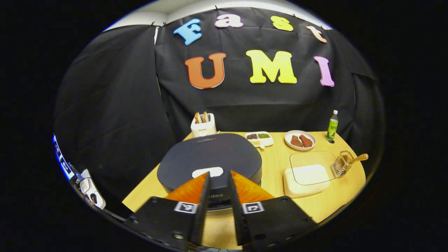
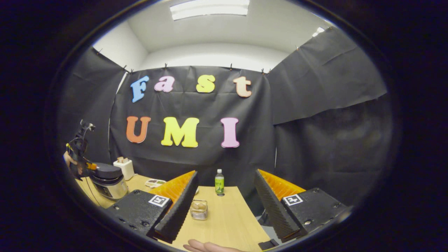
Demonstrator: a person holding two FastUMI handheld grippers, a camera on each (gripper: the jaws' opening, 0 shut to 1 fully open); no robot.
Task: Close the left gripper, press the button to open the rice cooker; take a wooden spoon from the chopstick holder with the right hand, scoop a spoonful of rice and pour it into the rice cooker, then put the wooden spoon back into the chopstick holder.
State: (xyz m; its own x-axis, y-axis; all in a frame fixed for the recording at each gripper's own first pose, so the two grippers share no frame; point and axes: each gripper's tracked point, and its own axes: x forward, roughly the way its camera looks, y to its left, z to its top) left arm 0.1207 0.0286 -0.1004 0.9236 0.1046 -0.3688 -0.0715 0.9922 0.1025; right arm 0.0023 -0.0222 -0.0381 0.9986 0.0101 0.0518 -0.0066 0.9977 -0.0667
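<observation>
The dark rice cooker (image 1: 210,150) sits closed right in front of my left gripper (image 1: 219,173). Its white button (image 1: 207,172) lies just ahead of the left fingertip. The left fingers stand close together with a narrow gap and nothing between them. Far right, a clear chopstick holder (image 1: 342,164) holds the wooden spoon (image 1: 358,158), beside a white rice box (image 1: 306,178) with a clear lid. My right gripper (image 2: 225,173) hangs wide open and empty above the table, with the chopstick holder (image 2: 199,209) low between its fingers. The rice cooker (image 2: 108,180) stands far left there.
A toaster (image 1: 203,126) stands behind the cooker. A small divided dish (image 1: 259,138), a plate of meat (image 1: 300,140) and a green bottle (image 1: 332,126) line the back of the wooden table (image 1: 273,168). A hand (image 2: 206,246) rests at the table's near edge.
</observation>
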